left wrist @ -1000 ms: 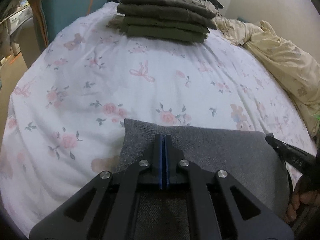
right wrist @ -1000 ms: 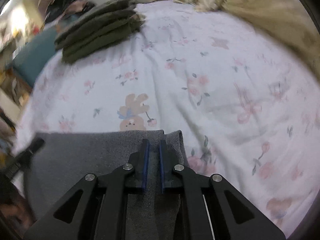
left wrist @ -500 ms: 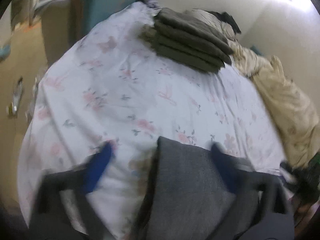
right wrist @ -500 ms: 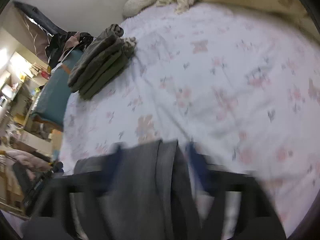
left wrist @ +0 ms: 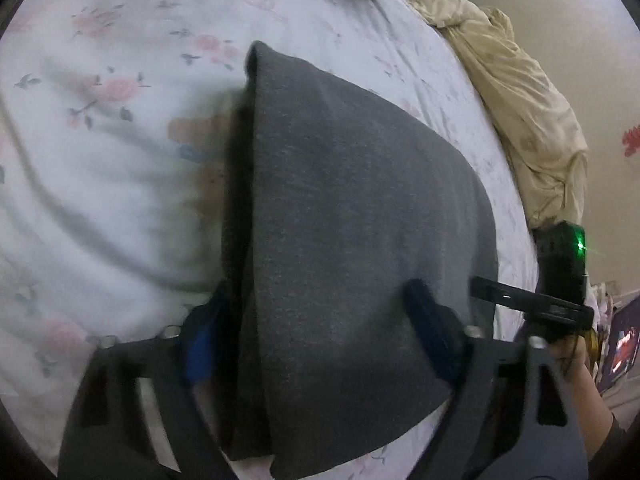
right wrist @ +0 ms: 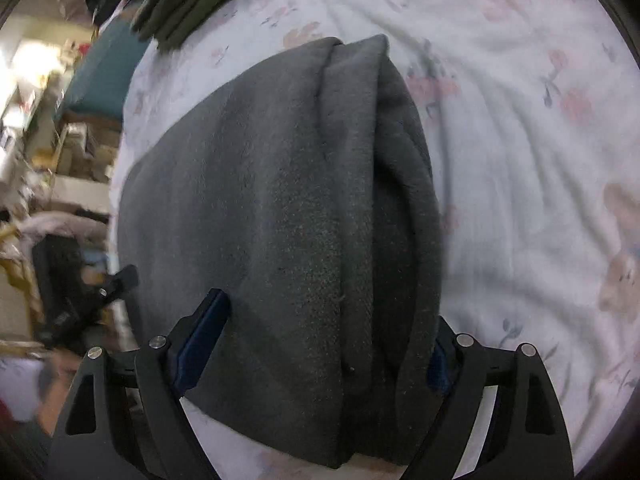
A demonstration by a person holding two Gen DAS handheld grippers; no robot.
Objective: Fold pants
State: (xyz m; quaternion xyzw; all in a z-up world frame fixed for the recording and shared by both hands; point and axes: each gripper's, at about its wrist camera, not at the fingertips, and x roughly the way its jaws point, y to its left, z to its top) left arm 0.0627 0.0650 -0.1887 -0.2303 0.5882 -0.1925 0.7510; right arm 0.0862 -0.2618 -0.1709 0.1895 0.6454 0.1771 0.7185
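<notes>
On the flowered bed sheet (left wrist: 100, 168), near its front edge, lie the folded grey pants (left wrist: 352, 240). Over their left end the left gripper (left wrist: 316, 340) has its jaws wide and closing, the cloth between them but not pinched. Over the right end the right gripper (right wrist: 320, 340) stands wide apart astride the fold, gripping nothing. Olive folded clothes (right wrist: 188, 4) sit at the far edge.
</notes>
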